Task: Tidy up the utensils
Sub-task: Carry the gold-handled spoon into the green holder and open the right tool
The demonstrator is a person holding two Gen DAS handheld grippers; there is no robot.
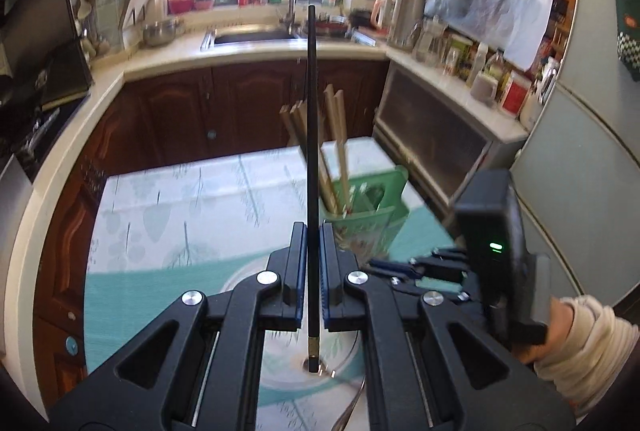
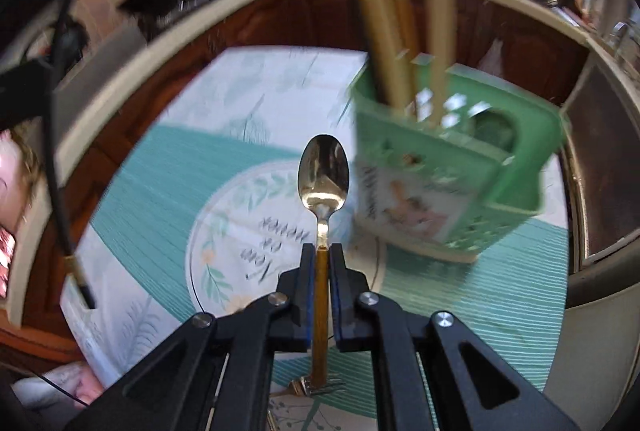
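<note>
My left gripper [image 1: 313,231] is shut on a long black chopstick [image 1: 312,135] that points up and away, above the table. A green utensil holder [image 1: 366,211] with several wooden chopsticks [image 1: 334,135] stands just right of it. My right gripper [image 2: 320,251] is shut on the handle of a gold spoon [image 2: 323,171], bowl forward, left of the green holder [image 2: 452,175]. The black chopstick also shows at the far left of the right wrist view [image 2: 60,191]. The right gripper's body shows in the left wrist view [image 1: 488,231].
The table has a teal and white cloth [image 1: 168,215] with a round printed mat [image 2: 240,231]. A fork [image 2: 308,387] lies below my right gripper. Kitchen counters [image 1: 256,55], a sink [image 1: 252,37] and brown cabinets surround the table. A fridge [image 1: 580,135] stands at the right.
</note>
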